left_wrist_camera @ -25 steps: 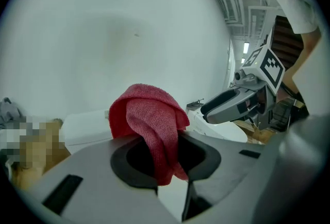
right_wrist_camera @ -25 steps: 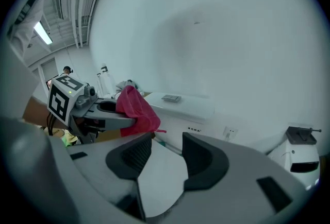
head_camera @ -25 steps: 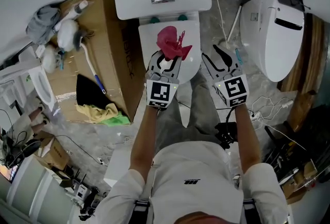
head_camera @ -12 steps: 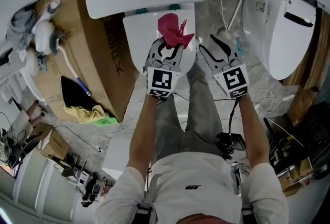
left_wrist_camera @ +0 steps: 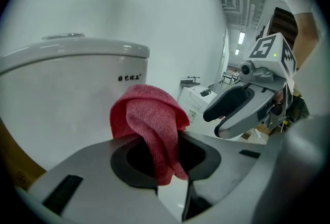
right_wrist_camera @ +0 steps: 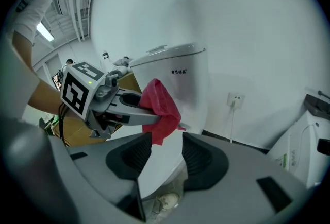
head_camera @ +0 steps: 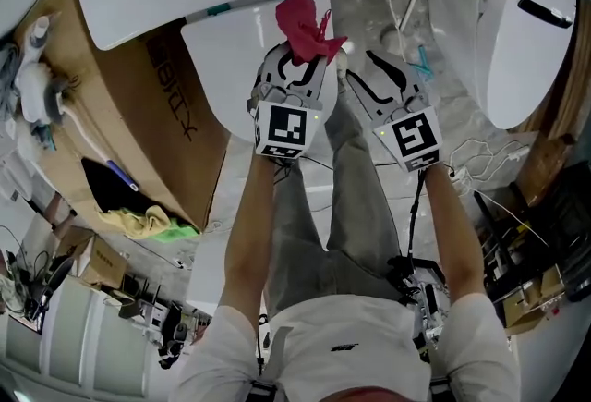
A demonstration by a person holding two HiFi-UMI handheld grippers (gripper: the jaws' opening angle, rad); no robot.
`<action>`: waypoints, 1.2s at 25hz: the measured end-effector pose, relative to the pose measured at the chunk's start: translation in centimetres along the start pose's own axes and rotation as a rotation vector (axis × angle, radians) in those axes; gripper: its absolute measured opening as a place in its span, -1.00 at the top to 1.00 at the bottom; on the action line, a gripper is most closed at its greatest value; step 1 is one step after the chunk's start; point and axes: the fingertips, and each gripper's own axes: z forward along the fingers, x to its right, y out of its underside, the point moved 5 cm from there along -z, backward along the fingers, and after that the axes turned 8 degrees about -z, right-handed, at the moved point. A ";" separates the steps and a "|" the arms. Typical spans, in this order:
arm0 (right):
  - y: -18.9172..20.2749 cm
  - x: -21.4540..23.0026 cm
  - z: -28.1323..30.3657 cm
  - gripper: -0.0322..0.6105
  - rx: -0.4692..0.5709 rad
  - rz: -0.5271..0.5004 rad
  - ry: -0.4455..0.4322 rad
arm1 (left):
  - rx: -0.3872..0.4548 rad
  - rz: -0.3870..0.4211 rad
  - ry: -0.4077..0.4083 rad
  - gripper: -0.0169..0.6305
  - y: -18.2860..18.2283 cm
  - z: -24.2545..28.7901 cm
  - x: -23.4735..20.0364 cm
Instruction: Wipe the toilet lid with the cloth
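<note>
Head view is showing the cloth (head_camera: 305, 29) moving from the middle of the toilet lid (head_camera: 231, 58) to the lid's rear right corner, so the wipe is probably reaching that edge. The left gripper (head_camera: 297, 67) is clamping the bunched cloth, whose long axis is running toward the lid's hinge end, with a loose tip pointing off the lid's right side. The right gripper (head_camera: 379, 77) is hovering beside the lid's right edge, jaws apart and empty.

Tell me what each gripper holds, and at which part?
The left gripper pinches the red cloth by a bunched fold; the right gripper is open and empty.
</note>
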 end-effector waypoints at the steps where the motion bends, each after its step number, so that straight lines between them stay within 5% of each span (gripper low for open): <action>1: 0.3 0.0 0.3 0.29 0.003 0.002 -0.001 | -0.003 0.002 0.001 0.61 0.4 0.5 0.0; 17: 3.5 2.4 3.6 0.29 0.014 0.063 0.046 | -0.073 0.000 0.074 0.61 5.9 8.9 0.4; 30: 3.9 1.4 4.6 0.29 0.010 0.021 0.028 | -0.194 -0.044 0.035 0.61 9.5 9.9 -2.2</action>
